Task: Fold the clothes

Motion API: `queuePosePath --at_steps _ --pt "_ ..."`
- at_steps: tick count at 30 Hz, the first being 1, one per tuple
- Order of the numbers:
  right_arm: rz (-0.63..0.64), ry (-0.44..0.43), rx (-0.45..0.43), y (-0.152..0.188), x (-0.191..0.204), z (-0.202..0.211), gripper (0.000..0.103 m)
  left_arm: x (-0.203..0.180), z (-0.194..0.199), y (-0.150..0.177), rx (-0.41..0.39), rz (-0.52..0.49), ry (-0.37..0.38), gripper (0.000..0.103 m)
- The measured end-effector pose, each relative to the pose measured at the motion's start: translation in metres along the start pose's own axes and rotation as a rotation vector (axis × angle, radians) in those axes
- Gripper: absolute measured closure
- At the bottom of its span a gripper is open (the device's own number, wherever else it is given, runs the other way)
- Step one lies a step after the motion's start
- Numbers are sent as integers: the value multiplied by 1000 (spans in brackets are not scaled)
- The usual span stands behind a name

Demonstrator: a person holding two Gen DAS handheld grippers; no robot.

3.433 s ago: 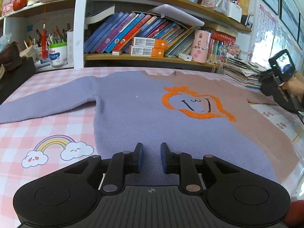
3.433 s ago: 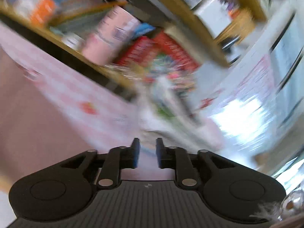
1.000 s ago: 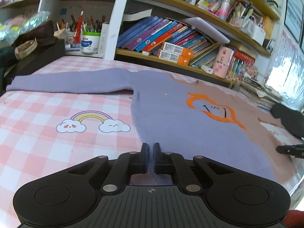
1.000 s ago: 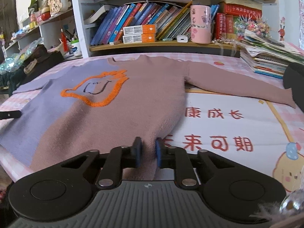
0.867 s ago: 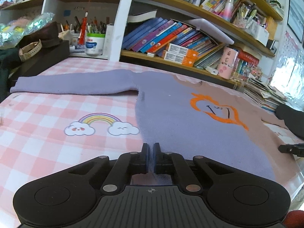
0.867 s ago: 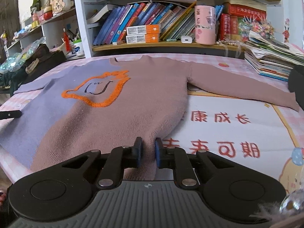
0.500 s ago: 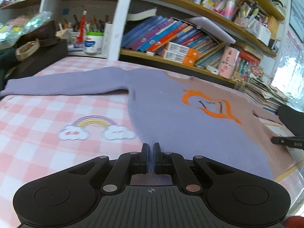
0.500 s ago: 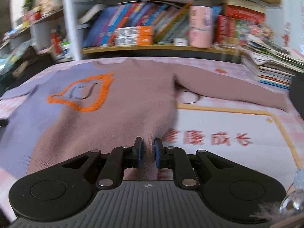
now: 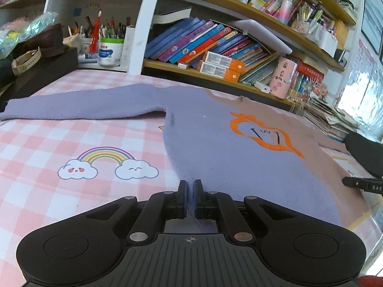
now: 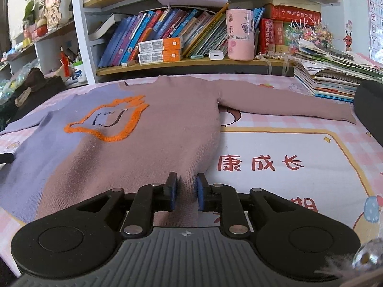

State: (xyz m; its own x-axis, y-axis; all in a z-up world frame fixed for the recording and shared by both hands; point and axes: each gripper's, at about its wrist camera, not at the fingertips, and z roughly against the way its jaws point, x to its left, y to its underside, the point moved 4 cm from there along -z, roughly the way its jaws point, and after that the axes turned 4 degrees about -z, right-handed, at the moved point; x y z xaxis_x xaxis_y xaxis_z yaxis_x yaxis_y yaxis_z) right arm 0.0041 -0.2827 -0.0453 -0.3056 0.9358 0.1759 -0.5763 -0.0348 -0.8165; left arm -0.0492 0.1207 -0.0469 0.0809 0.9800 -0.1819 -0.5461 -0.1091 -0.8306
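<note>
Bookshelves stand behind the pink checked surface point(image 9: 47, 148), where my sweater point(image 9: 210, 138) lies flat. It is soft and floppy. My left hand-held gripper point(image 9: 190, 197) pinches its near hem; my right hand-held gripper point(image 10: 186, 191) has just been opening, hem between its jaws.

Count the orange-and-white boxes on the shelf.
2, stacked: upper box on lower box, lying in front of the leaning books, left of the pink cup. Others may be hidden.
</note>
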Motion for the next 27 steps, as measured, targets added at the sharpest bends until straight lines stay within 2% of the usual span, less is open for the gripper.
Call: queuePosePath --at_steps 2,7,13,17,22,27 --pt "-3 -1 5 0 -1 3 80 0 3 2 6 8 4 95" --pt "13 -18 18 9 1 17 77 1 12 8 17 51 30 94" --pt "26 -20 27 14 5 25 80 -3 10 9 21 60 70 95" --pt "26 -21 25 14 4 24 80 2 12 7 19 87 57 94" --pt "30 -22 24 14 4 24 80 1 13 6 18 106 79 68" --pt "34 -22 23 14 4 24 80 -8 11 6 19 68 73 70"
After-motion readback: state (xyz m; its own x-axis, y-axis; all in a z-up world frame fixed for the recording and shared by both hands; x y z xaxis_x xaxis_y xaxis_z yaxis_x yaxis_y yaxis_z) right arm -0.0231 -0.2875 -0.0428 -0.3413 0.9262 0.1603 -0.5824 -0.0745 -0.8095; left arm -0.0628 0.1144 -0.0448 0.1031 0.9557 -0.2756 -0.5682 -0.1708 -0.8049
